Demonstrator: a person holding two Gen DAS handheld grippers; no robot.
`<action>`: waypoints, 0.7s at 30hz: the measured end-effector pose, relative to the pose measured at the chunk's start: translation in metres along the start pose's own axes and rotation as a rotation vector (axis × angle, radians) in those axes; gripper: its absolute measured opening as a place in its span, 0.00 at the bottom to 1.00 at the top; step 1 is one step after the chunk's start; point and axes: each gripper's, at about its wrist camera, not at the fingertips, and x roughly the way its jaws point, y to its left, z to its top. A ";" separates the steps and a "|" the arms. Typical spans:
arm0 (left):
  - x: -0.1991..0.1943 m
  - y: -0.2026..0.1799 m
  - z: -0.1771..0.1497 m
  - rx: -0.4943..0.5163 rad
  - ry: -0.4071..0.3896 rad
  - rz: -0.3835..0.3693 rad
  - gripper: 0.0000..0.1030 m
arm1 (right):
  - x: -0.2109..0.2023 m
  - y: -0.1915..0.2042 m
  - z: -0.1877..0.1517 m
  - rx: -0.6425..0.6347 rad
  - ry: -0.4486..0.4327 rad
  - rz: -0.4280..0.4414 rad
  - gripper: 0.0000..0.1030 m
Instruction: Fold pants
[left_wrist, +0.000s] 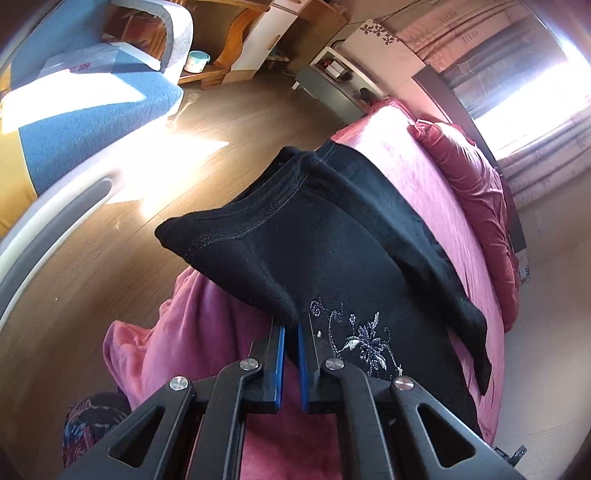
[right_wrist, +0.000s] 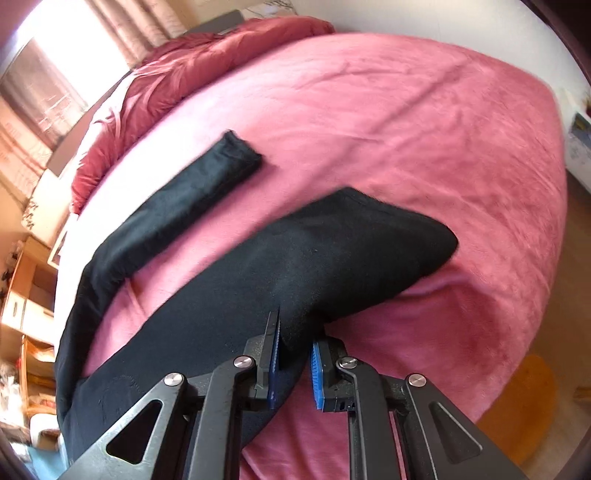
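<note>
Black pants (left_wrist: 314, 236) lie spread across a bed covered with a pink blanket (left_wrist: 399, 177), part of the garment lifted off the surface at both ends by a pair of handheld grippers.

The left gripper (left_wrist: 290, 332) has its blue-padded jaws nearly together, pinching a fold of the black cloth beside a pale embroidered flower (left_wrist: 364, 343); the waistband end rises from the jaws and hangs forward over the edge of the bed, above a wooden floor (left_wrist: 229, 118). Seen from that side, one leg trails away along the blanket toward a heap of dark red bedding (left_wrist: 476, 192).

The right gripper (right_wrist: 295, 332) is clamped on a thicker bunch of the same fabric, its jaws a little apart with the cloth filling the gap. From it, a wide section of the pants (right_wrist: 332, 251) stands up just ahead of the fingers, ending in a rounded corner. The other leg (right_wrist: 199, 184) lies flat on the blanket farther off to the left, its cuff pointing toward the middle of the bed.

A blue armchair (left_wrist: 92, 122) stands across the floor in sunlight.
</note>
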 end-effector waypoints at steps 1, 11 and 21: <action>0.005 0.004 -0.004 0.002 0.022 0.017 0.06 | 0.006 -0.004 -0.003 0.003 0.022 -0.016 0.14; 0.009 0.015 -0.011 0.024 0.104 0.113 0.20 | 0.010 -0.017 -0.008 0.006 0.039 -0.095 0.45; -0.009 -0.011 0.098 -0.029 -0.006 0.012 0.29 | -0.046 0.038 -0.012 -0.205 -0.083 -0.085 0.55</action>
